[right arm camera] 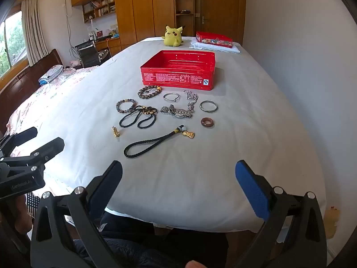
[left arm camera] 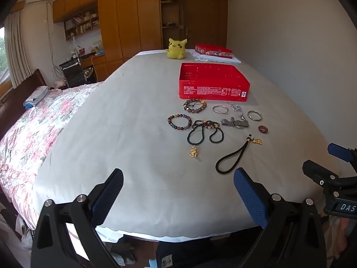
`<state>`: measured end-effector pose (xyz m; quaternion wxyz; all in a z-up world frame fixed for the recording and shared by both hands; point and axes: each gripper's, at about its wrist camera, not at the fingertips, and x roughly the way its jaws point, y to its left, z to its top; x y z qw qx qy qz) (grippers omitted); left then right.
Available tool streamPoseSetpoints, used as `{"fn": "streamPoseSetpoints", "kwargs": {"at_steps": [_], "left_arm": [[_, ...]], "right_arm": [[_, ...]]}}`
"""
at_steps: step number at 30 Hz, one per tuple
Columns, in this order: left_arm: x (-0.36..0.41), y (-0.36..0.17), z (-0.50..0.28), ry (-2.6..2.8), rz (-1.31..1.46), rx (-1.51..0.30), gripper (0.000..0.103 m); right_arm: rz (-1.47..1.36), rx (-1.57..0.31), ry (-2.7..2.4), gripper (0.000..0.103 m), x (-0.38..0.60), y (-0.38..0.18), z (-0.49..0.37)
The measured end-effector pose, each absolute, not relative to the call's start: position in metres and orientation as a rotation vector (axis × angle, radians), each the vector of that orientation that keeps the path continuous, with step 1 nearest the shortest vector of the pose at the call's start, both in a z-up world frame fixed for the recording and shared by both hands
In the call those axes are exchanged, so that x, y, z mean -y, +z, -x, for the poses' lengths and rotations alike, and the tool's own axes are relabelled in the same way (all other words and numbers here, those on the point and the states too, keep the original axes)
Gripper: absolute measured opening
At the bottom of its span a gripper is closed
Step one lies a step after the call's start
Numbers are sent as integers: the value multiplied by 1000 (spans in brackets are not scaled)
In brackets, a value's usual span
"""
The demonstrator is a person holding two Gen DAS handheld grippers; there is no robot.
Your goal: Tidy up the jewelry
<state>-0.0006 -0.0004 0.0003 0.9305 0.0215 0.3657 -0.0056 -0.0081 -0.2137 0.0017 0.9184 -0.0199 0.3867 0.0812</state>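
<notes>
Jewelry lies on the white sheet in front of an open red tin (left arm camera: pixel 213 82) (right arm camera: pixel 178 70). There are bead bracelets (left arm camera: pixel 194 105) (right arm camera: pixel 149 92), black bead necklaces with a gold pendant (left arm camera: pixel 194 152) (right arm camera: pixel 116 132), silver bangles (left arm camera: pixel 254 115) (right arm camera: pixel 208 106), a metal watch (left arm camera: pixel 235 122) (right arm camera: pixel 177 111), a brown ring (left arm camera: pixel 263 129) (right arm camera: pixel 207 122) and a black cord strap with a gold charm (left arm camera: pixel 232 156) (right arm camera: pixel 151 145). My left gripper (left arm camera: pixel 178 181) is open and empty near the table's front edge. My right gripper (right arm camera: pixel 178 176) is open and empty, also short of the jewelry.
A yellow plush toy (left arm camera: pixel 176 48) (right arm camera: pixel 172 35) and a red lid on a folded white cloth (left arm camera: pixel 213 51) (right arm camera: pixel 213 39) sit at the far end. A floral quilt (left arm camera: pixel 44 120) lies left. A grey wall (right arm camera: pixel 290 67) runs along the right.
</notes>
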Motion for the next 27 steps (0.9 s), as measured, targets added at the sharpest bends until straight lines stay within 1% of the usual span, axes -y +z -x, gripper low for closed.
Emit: {"fn": "streamPoseSetpoints", "kwargs": {"at_steps": [16, 27], "left_arm": [[-6, 8, 6, -8, -37, -753, 99], [-4, 3, 1, -8, -36, -758, 99]], "right_arm": [[51, -789, 169, 100, 213, 5, 7], [56, -789, 170, 100, 212, 6, 6]]}}
